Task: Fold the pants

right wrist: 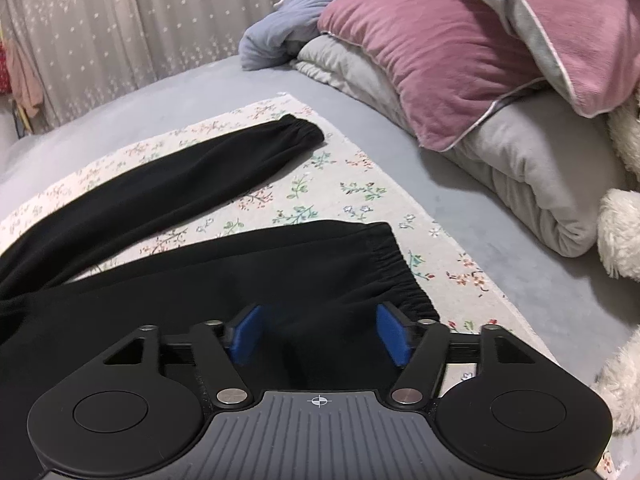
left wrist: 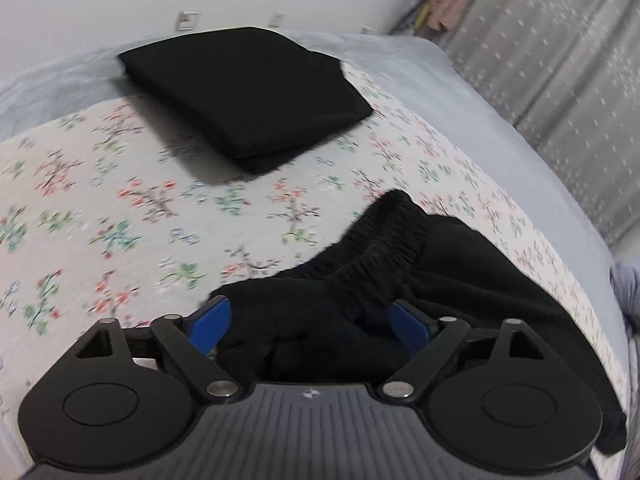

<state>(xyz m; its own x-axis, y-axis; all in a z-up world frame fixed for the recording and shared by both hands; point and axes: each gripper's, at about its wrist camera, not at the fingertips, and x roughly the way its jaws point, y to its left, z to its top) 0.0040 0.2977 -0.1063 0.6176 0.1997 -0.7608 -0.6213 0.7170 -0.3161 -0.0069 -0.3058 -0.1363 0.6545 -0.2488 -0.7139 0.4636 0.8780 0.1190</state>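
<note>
Left gripper (left wrist: pixel 310 326) and right gripper (right wrist: pixel 318 334), both spread wide, over black pants (right wrist: pixel 224 276) on floral bed cover (left wrist: pixel 100 208).

There are two claws, one in each wrist view: the left claw (left wrist: pixel 310 322) and the right claw (right wrist: pixel 320 330), each with two blue pads. There is one pair of black pants (right wrist: pixel 192 280) with two legs and two elastic cuffs. One folded black garment (left wrist: pixel 244 96) lies on the one floral cloth (left wrist: pixel 100 208). There is one bed (right wrist: pixel 192 92). On it I count one pink pillow (right wrist: pixel 440 52), one grey quilt (right wrist: pixel 532 168) and one blue blanket (right wrist: pixel 280 28). One white plush toy (right wrist: pixel 620 232) shows at the edge.
</note>
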